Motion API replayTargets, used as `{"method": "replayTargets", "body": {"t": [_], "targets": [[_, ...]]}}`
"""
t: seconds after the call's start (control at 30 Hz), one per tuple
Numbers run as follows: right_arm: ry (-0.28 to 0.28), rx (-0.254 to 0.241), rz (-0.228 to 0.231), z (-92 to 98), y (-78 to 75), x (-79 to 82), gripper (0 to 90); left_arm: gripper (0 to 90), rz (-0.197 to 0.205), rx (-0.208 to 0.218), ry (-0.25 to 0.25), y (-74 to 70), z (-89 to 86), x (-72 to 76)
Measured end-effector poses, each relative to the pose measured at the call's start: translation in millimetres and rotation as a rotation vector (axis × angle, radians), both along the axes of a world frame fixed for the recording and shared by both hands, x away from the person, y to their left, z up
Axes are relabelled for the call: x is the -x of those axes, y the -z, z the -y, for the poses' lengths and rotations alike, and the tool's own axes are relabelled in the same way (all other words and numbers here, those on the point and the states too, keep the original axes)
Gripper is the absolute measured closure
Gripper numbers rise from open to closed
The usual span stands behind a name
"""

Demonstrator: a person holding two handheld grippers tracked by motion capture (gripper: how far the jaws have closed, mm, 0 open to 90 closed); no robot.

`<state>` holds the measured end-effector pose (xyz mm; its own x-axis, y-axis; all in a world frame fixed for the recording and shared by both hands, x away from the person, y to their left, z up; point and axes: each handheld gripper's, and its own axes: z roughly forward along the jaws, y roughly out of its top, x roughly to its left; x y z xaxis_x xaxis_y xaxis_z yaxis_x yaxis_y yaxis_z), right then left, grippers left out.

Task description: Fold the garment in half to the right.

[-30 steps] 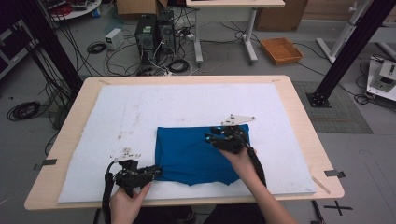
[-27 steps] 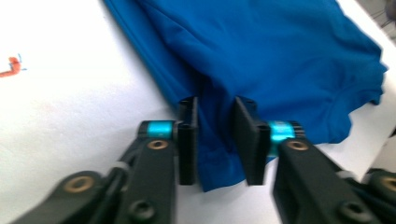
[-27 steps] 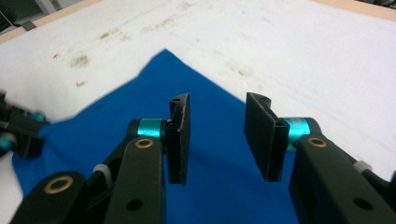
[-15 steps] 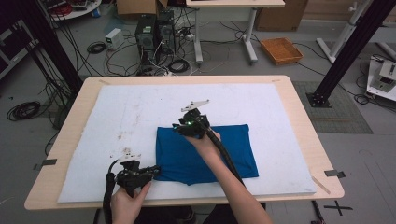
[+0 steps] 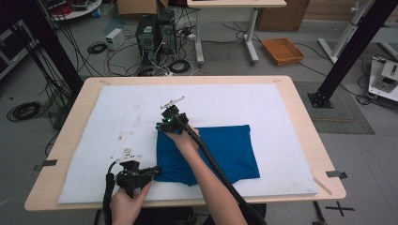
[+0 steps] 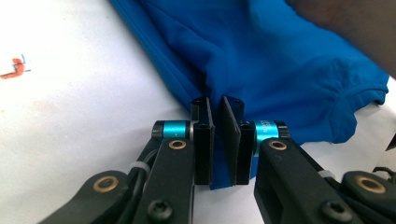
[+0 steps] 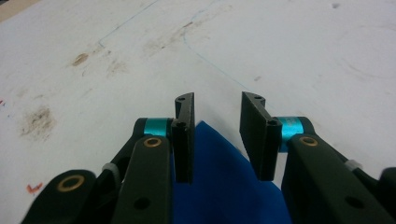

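A blue cloth lies flat on the white mat. My left gripper sits at the cloth's near left corner. In the left gripper view its jaws have just been closing and now pinch the blue hem, with the rest of the cloth spreading away beyond. My right gripper is at the cloth's far left corner, its forearm crossing the fabric. In the right gripper view that gripper has been closing but still stands apart, and the pointed corner of the cloth lies between the jaws without being pressed.
Brown stains mark the mat left of the cloth. The mat covers most of the wooden table. Behind the table are computer towers, loose cables, an orange tray and black frame posts.
My right gripper has swept left along the cloth's far edge, from its right part to its far left corner. The left hand has stayed put, and the cloth lies as before.
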<state>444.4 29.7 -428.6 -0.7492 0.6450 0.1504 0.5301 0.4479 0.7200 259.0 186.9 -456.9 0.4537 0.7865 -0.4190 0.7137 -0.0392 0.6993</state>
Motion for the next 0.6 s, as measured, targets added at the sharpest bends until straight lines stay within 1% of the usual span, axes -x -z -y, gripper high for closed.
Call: {"method": "replayTargets", "body": {"t": [0.03,0.1,0.17,0.2,0.23,0.27,0.33,0.4,0.47,0.53,0.6], "targets": [[-0.002,0.011,0.004,-3.4,1.0,0.2,66.4,82.6,0.001,0.002,0.001,0.2,-0.2,-0.1],[0.000,0.049,0.010,-9.6,4.0,0.3,66.4,82.6,0.001,0.004,0.003,0.4,-0.5,-0.2],[0.003,0.072,0.013,-13.6,6.9,-0.7,66.4,82.6,0.002,0.004,0.003,0.5,-0.4,-0.1],[0.005,0.073,0.006,-15.0,8.0,-1.3,66.6,82.5,0.002,0.005,0.003,0.5,-0.4,-0.1],[0.004,0.069,0.007,-16.4,9.5,-2.0,67.4,82.6,0.002,0.005,0.005,0.5,-0.6,-0.2],[0.002,0.077,0.006,-17.9,10.3,-2.1,69.4,82.6,0.001,0.004,0.005,0.5,-0.7,-0.3],[0.004,0.113,0.017,-21.7,13.1,-1.6,72.0,82.6,0.002,0.004,0.005,0.5,-0.6,-0.2],[-0.003,0.138,0.040,-22.7,12.7,-1.2,75.5,82.6,0.002,0.004,0.004,0.6,-0.5,-0.3],[-0.002,0.141,0.041,-23.2,12.0,-1.0,82.9,82.6,0.002,0.003,0.005,0.4,-0.4,-0.2],[-0.012,0.143,0.058,-23.8,12.0,-0.6,86.0,82.6,0.001,-0.001,0.005,0.1,-0.4,-0.1],[-0.016,0.139,0.065,-24.4,10.7,0.7,86.5,83.1,0.005,-0.002,0.006,-0.2,-0.1,-0.1]]}}
